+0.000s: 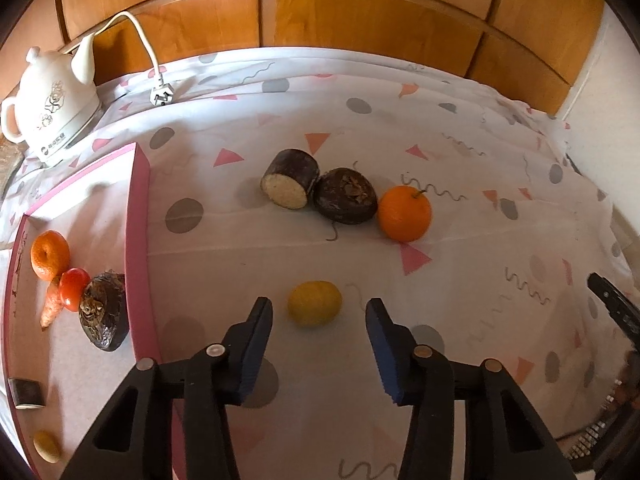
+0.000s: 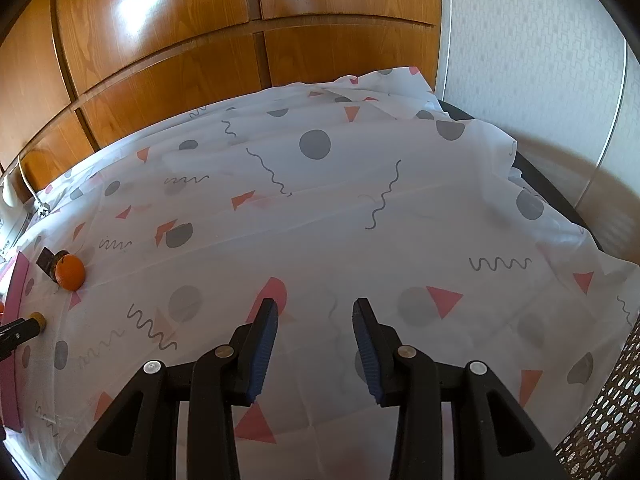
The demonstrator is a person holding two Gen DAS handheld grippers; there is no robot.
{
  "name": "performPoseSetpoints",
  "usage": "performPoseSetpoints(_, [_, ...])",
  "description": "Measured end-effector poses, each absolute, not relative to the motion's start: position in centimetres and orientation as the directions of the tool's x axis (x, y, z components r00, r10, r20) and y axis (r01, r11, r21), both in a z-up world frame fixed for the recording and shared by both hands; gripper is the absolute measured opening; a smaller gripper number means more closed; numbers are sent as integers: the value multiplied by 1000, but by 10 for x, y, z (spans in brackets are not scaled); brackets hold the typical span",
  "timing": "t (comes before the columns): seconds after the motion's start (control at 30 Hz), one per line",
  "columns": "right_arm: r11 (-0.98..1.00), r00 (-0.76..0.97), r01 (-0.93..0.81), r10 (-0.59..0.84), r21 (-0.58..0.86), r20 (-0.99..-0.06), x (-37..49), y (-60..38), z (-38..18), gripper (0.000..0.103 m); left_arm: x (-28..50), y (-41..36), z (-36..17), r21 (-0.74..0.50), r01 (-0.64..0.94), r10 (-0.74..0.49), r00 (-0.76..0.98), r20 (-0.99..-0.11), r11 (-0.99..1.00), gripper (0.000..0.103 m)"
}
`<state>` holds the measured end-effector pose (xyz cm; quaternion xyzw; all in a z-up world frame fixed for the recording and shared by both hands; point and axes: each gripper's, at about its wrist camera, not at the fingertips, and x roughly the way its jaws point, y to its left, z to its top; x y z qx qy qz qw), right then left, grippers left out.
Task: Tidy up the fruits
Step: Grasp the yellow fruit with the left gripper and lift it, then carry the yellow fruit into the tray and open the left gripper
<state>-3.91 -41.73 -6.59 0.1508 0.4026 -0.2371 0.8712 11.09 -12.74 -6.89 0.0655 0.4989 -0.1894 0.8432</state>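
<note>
A yellow lemon (image 1: 315, 303) lies on the patterned tablecloth (image 1: 460, 240), just beyond the left gripper (image 1: 319, 309), whose jaws flank it without touching. Farther off sit two dark fruits (image 1: 320, 190) and an orange (image 1: 405, 213). Left, the pink tray (image 1: 138, 248) holds more fruit. The right gripper (image 2: 315, 312) hangs narrowly parted and empty.

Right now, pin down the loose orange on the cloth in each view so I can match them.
Left wrist view: the orange sits right of centre, against a dark cut fruit.
Right wrist view: the orange sits at the far left edge, the dark fruit behind it.
Shared landmark: the pink box wall.
</note>
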Motion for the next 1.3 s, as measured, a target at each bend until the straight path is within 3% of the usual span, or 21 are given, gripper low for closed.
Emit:
performPoseSetpoints(0.1, [841, 561, 535, -290, 72, -775, -38, -418, -67, 39, 115, -128, -74, -79, 363, -241, 425, -872, 928, 46])
performPoseSetpoints(0.3, [839, 559, 539, -293, 72, -775, -39, -418, -67, 39, 118, -131, -79, -51, 362, -222, 450, -865, 931, 29])
performPoseSetpoints(1.3, [840, 551, 538, -291, 66, -782, -39, -416, -71, 39, 73, -58, -5, -189, 240, -297, 589, -751, 952, 29])
